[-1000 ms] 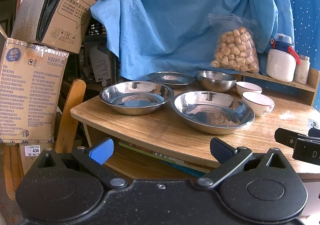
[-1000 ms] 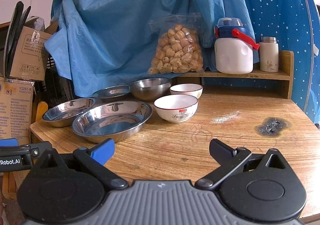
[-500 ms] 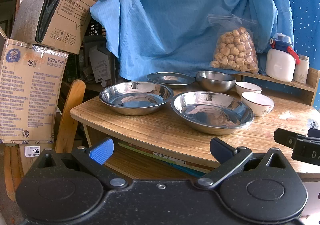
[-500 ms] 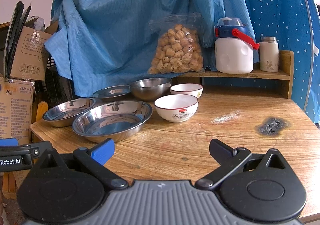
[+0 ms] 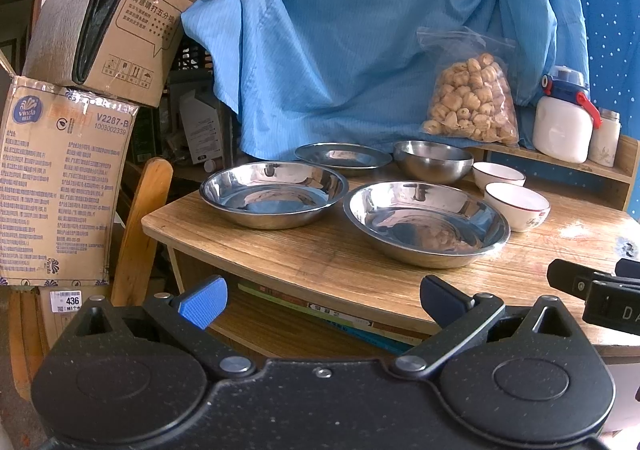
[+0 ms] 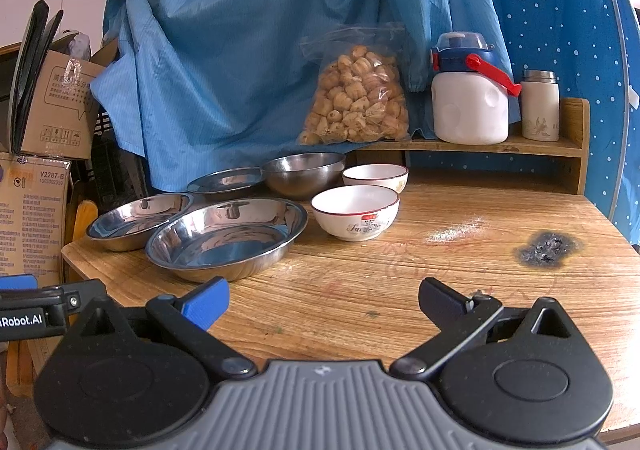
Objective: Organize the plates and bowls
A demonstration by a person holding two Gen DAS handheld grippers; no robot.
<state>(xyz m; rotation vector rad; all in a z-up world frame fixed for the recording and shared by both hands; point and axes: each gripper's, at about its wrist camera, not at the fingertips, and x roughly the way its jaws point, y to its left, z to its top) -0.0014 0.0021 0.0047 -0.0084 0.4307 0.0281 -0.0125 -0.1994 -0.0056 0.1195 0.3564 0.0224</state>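
Your left gripper (image 5: 322,296) and right gripper (image 6: 324,296) both gape wide, holding nothing. Steel plates (image 6: 228,236) and bowls (image 6: 355,212) crowd the tabletop's (image 6: 400,270) far left corner.

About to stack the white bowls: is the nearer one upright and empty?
Upright and empty. The nearer white bowl sits rim-up on the table, its white inside bare in the right wrist view.

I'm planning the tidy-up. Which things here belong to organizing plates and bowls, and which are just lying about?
For the job: three steel plates, the steel bowl, two white bowls.

Just lying about: the snack bag, white jug, small flask, blue cloth, cardboard boxes, books under the table.
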